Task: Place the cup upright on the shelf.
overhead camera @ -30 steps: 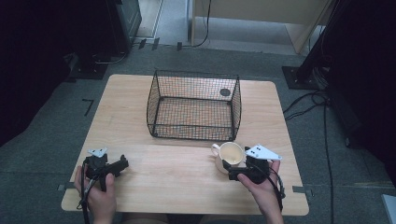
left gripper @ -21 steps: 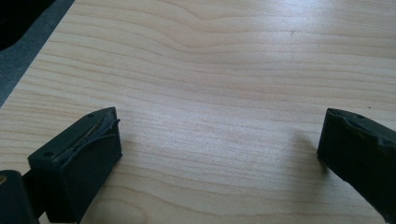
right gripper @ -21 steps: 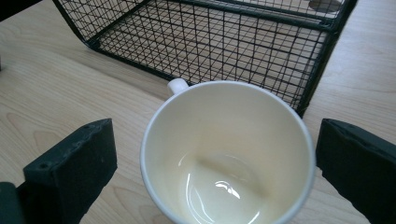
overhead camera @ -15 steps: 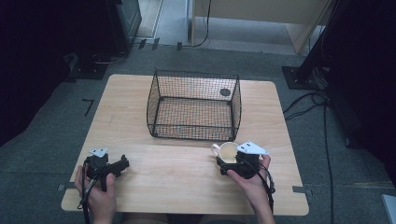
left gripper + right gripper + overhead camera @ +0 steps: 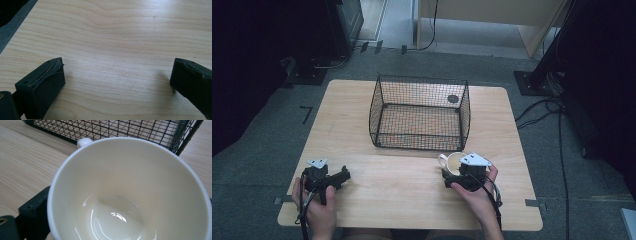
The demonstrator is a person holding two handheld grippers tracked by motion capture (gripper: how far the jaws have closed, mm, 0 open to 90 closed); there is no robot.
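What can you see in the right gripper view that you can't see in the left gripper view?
The right gripper view alone looks into an empty cream mug, with its handle pointing at the black wire basket just behind it. The left gripper view alone has the left hand-held gripper, jaws wide apart with nothing between them. Both share the pale wooden table underneath.

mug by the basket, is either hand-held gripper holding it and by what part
The right hand-held gripper has its jaws around the mug's body, but contact cannot be told. The left hand-held gripper is open over bare table.
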